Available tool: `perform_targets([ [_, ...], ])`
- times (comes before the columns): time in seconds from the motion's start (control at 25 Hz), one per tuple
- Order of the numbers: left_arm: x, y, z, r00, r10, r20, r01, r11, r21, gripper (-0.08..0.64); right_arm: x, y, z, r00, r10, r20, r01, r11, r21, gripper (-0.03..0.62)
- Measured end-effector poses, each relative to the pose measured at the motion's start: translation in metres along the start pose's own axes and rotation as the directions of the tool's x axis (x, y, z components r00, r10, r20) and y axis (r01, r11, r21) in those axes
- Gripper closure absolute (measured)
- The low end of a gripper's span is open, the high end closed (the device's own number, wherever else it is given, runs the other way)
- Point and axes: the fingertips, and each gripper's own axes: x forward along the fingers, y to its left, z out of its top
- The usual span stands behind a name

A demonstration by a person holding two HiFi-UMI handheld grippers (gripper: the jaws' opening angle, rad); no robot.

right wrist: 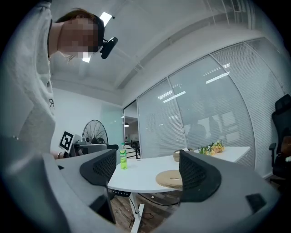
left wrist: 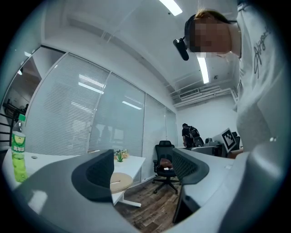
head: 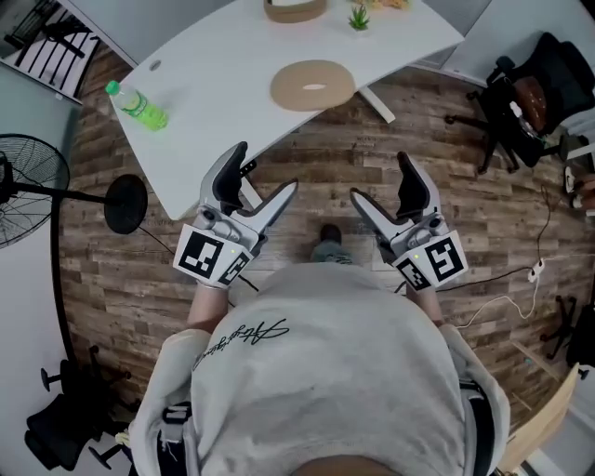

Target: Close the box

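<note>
Your left gripper (head: pixel 268 167) and right gripper (head: pixel 378 177) are both held out level in front of your chest, above the wood-plank floor (head: pixel 307 200). Each one's jaws stand wide apart with nothing between them. Neither has reached the white table (head: pixel 223 65) ahead of you. Nearest on that table, just inside its front edge, lies the flat round tan lid (head: pixel 313 85) with a small slot in its middle. It looks thin, stiff and light, probably wood or pressed board, so it should lift easily. Because it lies flat, you have little to pinch from above. Take it by the rim, likely by sliding it a little past the table edge so one jaw goes under and one over. To your left lies a green plastic bottle (head: pixel 138 104) on its side, well apart from the lid. Farther back, cut off by the top of the head view, sits the round tan box (head: pixel 296 9), still open, with a small green plant (head: pixel 359 17) beside it. The box looks light enough to skid, so steady its wall with your free gripper while you seat the lid.
</note>
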Motion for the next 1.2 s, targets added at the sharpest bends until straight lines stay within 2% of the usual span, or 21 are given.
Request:
perform_targets([
  [0.52,0.072,0.016,-0.005,0.999,0.048,-0.011,-0.048,0.999,0.022,0.175,0.027,-0.073,0.004,0.998,0.064,0.004,-0.064,0.998,0.013,0.175],
  [0.76,0.093,0.017,-0.002,0.998,0.070,0.003,-0.070,0.996,0.050,0.175,0.037,-0.092,0.001,0.994,0.112,-0.012,-0.111,0.994,0.010,0.175],
  [1.0,0.089,0.030,-0.014,0.997,0.067,-0.029,-0.067,0.998,0.013,0.175,0.047,-0.092,-0.002,0.993,0.120,-0.013,-0.120,0.993,0.014,0.175],
  [1.2,0.099,0.042,-0.015,0.997,0.074,-0.021,-0.075,0.997,-0.007,0.175,0.050,-0.102,-0.006,0.993,0.116,-0.037,-0.116,0.993,0.011,0.175],
])
